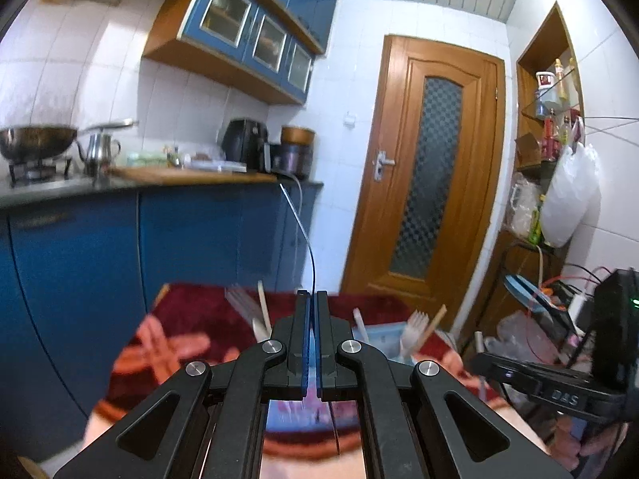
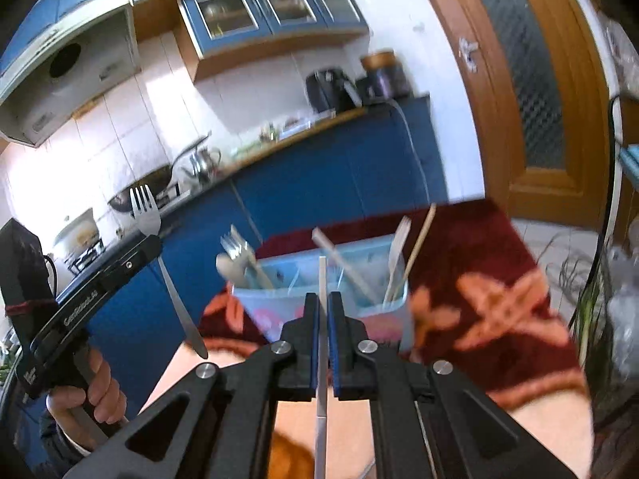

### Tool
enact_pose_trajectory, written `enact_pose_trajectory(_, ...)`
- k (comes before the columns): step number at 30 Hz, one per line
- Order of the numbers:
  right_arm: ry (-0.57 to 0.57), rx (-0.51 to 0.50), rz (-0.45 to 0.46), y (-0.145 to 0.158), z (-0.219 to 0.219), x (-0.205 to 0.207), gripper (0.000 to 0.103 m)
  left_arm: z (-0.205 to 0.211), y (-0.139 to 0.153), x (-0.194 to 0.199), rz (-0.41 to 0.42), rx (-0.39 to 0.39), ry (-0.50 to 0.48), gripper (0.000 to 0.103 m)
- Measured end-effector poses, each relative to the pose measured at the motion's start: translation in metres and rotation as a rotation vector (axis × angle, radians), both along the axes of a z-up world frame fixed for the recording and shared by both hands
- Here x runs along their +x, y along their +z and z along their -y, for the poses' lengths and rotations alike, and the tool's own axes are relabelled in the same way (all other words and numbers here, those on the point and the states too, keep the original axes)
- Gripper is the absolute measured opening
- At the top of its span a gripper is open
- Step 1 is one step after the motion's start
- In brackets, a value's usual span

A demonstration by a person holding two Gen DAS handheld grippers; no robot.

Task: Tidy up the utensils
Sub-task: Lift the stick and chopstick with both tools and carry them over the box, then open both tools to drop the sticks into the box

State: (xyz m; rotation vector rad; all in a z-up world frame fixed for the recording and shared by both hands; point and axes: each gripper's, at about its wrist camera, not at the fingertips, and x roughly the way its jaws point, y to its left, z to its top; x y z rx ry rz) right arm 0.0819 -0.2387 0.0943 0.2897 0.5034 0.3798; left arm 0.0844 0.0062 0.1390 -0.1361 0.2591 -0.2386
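Slippage is the main risk: the left gripper (image 2: 153,241), at frame left, pinches a silver metal fork (image 2: 145,209) by its narrow neck, tines up, long axis near vertical. The right gripper (image 2: 322,307) clamps a white flat stick (image 2: 322,275) upright before the pale blue plastic caddy (image 2: 279,303), centre frame; blur suggests motion.
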Motion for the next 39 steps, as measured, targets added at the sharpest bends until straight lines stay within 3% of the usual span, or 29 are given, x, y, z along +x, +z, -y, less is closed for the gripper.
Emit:
enact_pose_trajectory(7,-0.05,-0.024,0.154,0.026,0.001,0.018,0.006,0.004,0.019,0.035,0.058,0.019,0.037,0.001)
enact_pose_trajectory(18,-0.116,-0.097,0.312,0.045,-0.014,0.065,0.006,0.02,-0.003,0.075,0.085,0.081,0.081,0.001)
enact_pose_trajectory(31,-0.129,-0.144,0.341,0.01,-0.023,0.105,0.006,0.036,-0.04,0.091,0.046,0.106,0.049,0.001)
enact_pose_trajectory(39,-0.121,-0.138,0.385,0.016,-0.022,0.104,0.006,0.043,-0.05,0.094,0.029,0.12,0.041,0.001)
